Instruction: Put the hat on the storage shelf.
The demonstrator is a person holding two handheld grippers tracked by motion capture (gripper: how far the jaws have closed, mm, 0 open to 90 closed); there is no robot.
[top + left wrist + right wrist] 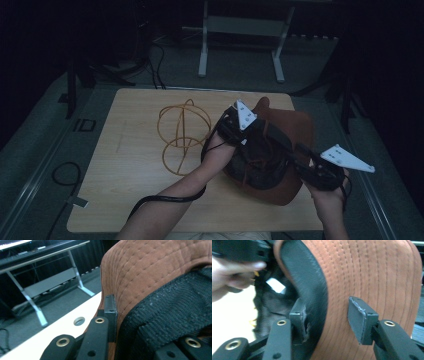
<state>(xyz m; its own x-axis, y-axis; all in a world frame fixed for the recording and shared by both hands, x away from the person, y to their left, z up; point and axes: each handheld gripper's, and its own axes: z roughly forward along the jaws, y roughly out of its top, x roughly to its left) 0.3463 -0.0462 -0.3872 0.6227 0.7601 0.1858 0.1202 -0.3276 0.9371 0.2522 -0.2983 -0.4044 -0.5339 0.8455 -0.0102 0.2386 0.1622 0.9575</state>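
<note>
A: Where is the brown stitched suede hat with the black mesh lining (287,131) now?

B: It is on the right half of the light wooden table (130,150), upside down, so the black lining looks up. It is tilted, and both grippers are at it.

A: What does the left gripper (239,131) do?

B: It comes from the left side, with the forearm lying across the table. In the left gripper view its jaws are clenched on the hat: one black pad (110,307) presses the brown brim from outside, and the other jaw is under the black mesh band, so the edge of the hat is squeezed between them.

A: And the right gripper (329,320)?

B: It is at the near right part of the brim. In the right gripper view the jaws stand on both sides of the hat's edge. The left pad (298,315) touches the black lining, but the right pad (362,320) stands off the brown suede, with a gap. So this claw is released; it does not grasp.

A: What else is on the table?

B: A yellow-orange wire stand made of rings (182,135), just to the left of the hat, beside the left wrist.
</note>
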